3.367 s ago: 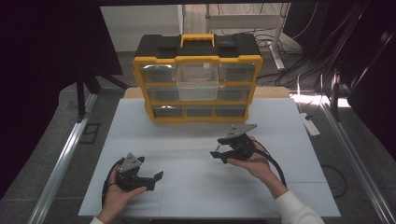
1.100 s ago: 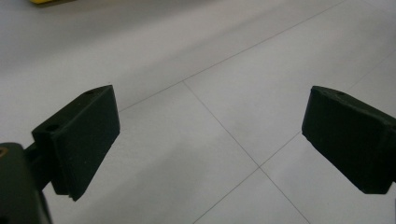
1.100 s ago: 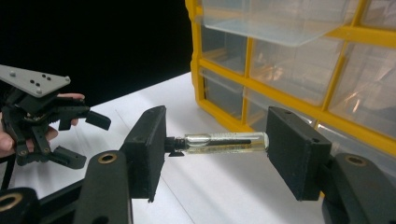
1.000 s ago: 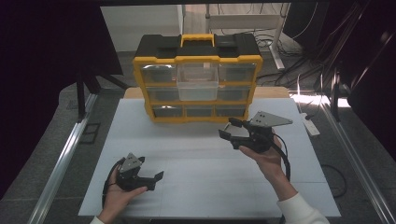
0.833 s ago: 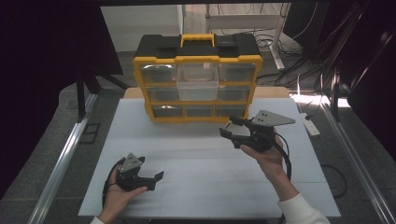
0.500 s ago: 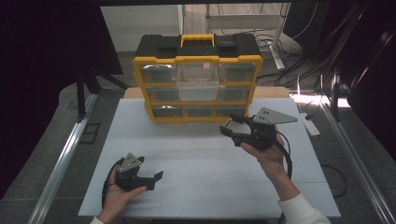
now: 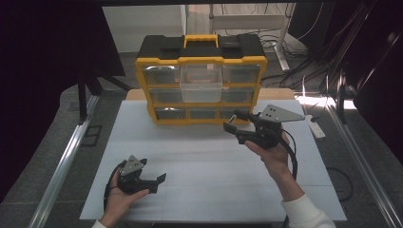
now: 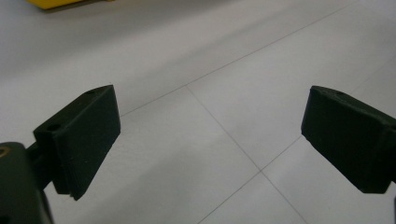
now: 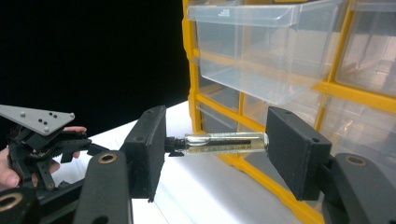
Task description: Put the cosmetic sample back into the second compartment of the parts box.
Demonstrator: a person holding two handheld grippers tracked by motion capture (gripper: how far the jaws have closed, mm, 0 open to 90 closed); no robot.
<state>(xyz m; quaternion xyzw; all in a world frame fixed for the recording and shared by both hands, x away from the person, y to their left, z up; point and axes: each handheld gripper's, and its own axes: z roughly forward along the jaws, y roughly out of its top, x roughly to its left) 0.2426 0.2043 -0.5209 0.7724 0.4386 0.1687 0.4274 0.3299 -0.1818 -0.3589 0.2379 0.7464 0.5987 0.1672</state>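
My right gripper (image 7: pixel 234 120) is held above the white table, in front of the lower right of a yellow and black drawer organizer (image 7: pixel 202 59). It is shut on a small clear glass vial (image 9: pixel 226 142) with a black cap, gripped end to end and lying level between the pads. The vial (image 7: pixel 233 118) points toward the organizer's bottom drawers. A clear drawer (image 7: pixel 201 83) in the top middle stands pulled out; the same drawer (image 9: pixel 261 46) looks empty from up close. My left gripper (image 7: pixel 153 172) rests low at the front left, open, with bare table between its jaws (image 8: pixel 210 140).
The white table top (image 7: pixel 199 156) has seams across it. A metal rail (image 7: pixel 66 156) runs along the left side and another (image 7: pixel 361 161) along the right. Cables lie on the floor behind the organizer. The left hand's gripper (image 9: pixel 81 145) appears at the left of the right gripper view.
My right gripper has risen from the table and moved back and right toward the organizer, then crept slightly closer. The left gripper has stayed still.
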